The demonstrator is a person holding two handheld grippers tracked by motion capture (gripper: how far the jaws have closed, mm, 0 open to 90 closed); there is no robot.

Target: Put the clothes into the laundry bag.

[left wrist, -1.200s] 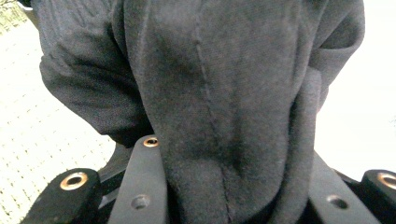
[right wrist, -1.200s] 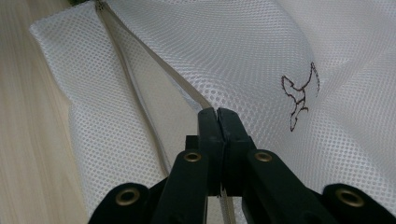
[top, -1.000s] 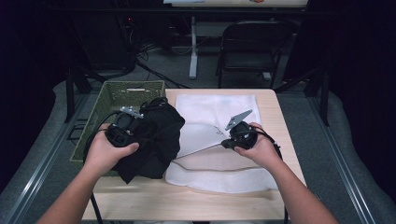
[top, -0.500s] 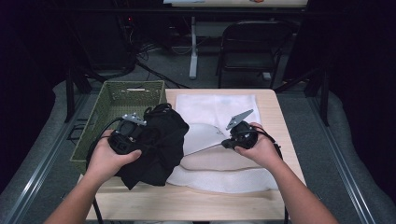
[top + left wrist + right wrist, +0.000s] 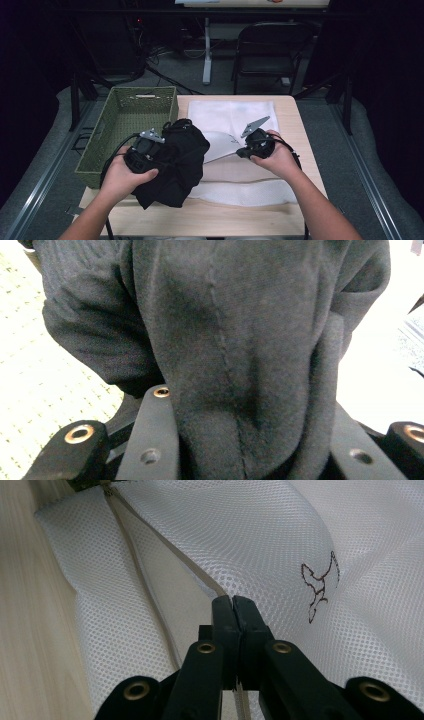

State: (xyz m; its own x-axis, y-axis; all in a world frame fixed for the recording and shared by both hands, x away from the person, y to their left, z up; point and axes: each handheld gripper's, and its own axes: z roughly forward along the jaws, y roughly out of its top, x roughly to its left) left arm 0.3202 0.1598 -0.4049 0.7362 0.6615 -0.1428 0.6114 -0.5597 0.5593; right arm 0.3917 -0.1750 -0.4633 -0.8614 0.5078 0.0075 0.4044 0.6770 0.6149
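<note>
A black garment (image 5: pixel 182 160) hangs bunched at the table's left front, and my left gripper (image 5: pixel 157 150) is shut on it. In the left gripper view the dark cloth (image 5: pixel 240 340) fills the space between the jaws of my left gripper (image 5: pixel 250 445). A white mesh bag (image 5: pixel 235 117) lies spread over the table. My right gripper (image 5: pixel 239 150) is shut on the bag's zipper edge and holds it raised. The right gripper view shows my right gripper (image 5: pixel 232 605) with its jaws pressed together on that seam, with the mesh bag (image 5: pixel 250 540) behind and a small embroidered bird (image 5: pixel 320 587) on it.
A green woven basket (image 5: pixel 125 125) stands against the left edge of the wooden table (image 5: pixel 295 125). A black chair (image 5: pixel 272 50) and cables stand on the floor beyond the table's far side.
My left gripper has sunk a little and shifted slightly right toward the bag with the black garment. The right gripper has kept still on the bag's edge.
</note>
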